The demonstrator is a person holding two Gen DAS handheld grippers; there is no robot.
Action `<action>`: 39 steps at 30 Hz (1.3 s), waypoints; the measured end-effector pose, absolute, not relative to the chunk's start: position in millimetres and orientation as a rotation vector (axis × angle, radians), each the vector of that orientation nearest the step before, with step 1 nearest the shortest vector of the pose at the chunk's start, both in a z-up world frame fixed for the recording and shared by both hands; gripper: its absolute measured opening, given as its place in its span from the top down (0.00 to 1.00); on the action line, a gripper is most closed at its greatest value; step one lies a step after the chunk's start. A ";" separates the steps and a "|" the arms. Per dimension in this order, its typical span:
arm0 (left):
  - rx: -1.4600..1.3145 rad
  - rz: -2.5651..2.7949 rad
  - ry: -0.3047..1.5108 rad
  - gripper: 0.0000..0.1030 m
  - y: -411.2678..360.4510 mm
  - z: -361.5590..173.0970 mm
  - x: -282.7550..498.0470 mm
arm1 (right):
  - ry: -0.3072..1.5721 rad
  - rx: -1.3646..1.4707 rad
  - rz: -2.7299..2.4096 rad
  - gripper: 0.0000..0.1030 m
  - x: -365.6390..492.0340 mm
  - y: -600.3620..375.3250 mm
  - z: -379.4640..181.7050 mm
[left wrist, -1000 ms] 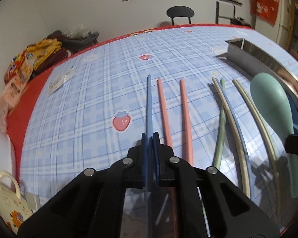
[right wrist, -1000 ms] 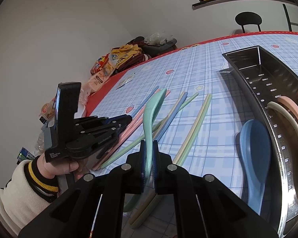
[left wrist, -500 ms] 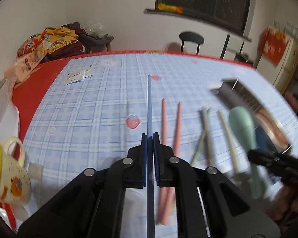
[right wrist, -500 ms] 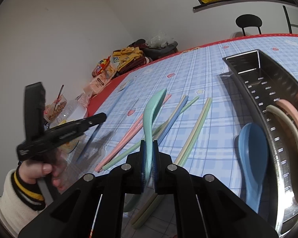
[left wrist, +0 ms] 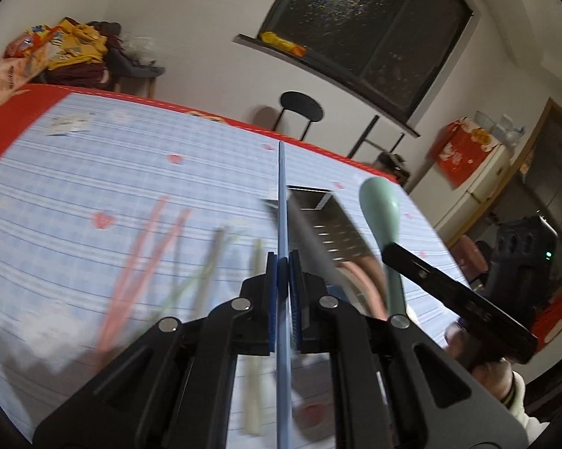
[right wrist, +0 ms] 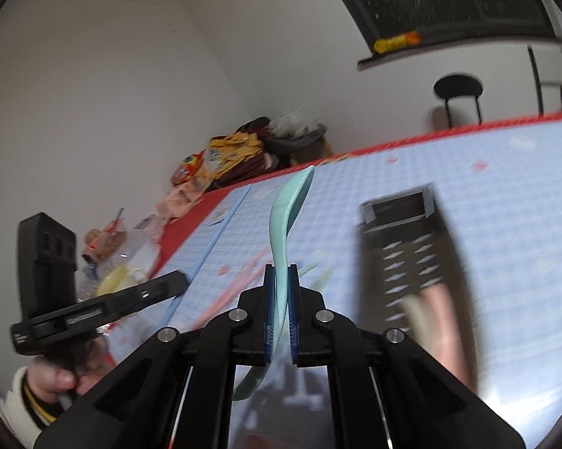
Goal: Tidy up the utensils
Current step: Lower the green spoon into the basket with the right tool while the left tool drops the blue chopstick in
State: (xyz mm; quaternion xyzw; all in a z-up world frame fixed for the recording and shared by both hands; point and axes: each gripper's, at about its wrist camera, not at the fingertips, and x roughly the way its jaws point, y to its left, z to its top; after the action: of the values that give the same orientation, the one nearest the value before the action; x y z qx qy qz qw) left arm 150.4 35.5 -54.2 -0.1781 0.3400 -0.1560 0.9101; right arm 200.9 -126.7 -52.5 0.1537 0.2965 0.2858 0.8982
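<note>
My left gripper (left wrist: 283,262) is shut on a blue chopstick (left wrist: 282,202) and holds it in the air over the table, pointing at the steel utensil tray (left wrist: 329,232). My right gripper (right wrist: 281,273) is shut on a mint green spoon (right wrist: 286,209), also lifted; the spoon (left wrist: 380,205) shows in the left wrist view too. The tray (right wrist: 404,239) holds a pink spoon (right wrist: 443,295) and a beige one. Two pink chopsticks (left wrist: 146,247) and several green and beige chopsticks (left wrist: 206,265) lie on the blue checked cloth.
Snack bags and clothes (left wrist: 60,48) are piled at the table's far left end. A black chair (left wrist: 299,112) stands behind the table. A cup and food packets (right wrist: 108,247) sit at the table's left edge. Both views are blurred by motion.
Both grippers have risen off the table with their utensils and tilted up. The left one has swung right, so the blue chopstick now points at the tray.
</note>
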 end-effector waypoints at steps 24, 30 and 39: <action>-0.733 -0.254 0.758 0.90 -74.1 -116.3 205.4 | 0.689 0.303 0.504 0.93 229.5 -201.1 -88.2; -0.705 -0.220 0.750 0.90 -78.9 -120.0 202.1 | 0.697 0.292 0.502 0.93 229.0 -198.3 -91.1; -0.666 -0.202 0.742 0.89 -74.9 -117.7 199.9 | 0.716 0.270 0.510 0.93 229.7 -191.4 -96.1</action>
State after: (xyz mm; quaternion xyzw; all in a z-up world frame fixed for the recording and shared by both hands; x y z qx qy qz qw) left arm 199.9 -74.9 -117.7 -0.3188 0.3552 -0.0969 0.8734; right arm 229.7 -191.4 -96.1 0.1303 0.3457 0.2463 0.8960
